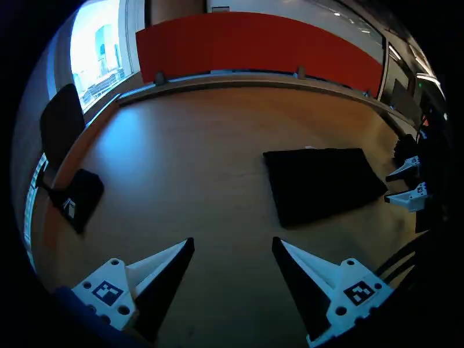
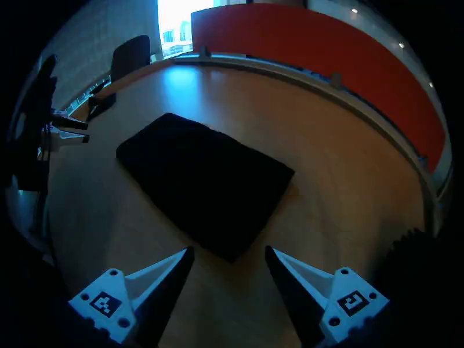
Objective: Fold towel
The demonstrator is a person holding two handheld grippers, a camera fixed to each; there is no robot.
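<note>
Black rectangular cloth towel (image 2: pixel 203 185) lying diagonally on wooden bench (image 2: pixel 342 191), corner pointing at right gripper (image 2: pixel 229 255), sitting right of left gripper (image 1: pixel 232 249), both jaws gaping empty.

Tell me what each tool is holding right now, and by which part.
Nothing is held. The left tool is open over the wooden table; the right tool is open near the closest corner of the dark towel, not gripping it.

Bare wooden table (image 1: pixel 185 168) lies open left of, in front of and beyond the dark towel (image 1: pixel 322 182), wide enough for a gripper to pass. A red partition (image 1: pixel 261 49) walls off the far edge. 1 black chair (image 1: pixel 61 124) stands at the table's left edge.
</note>
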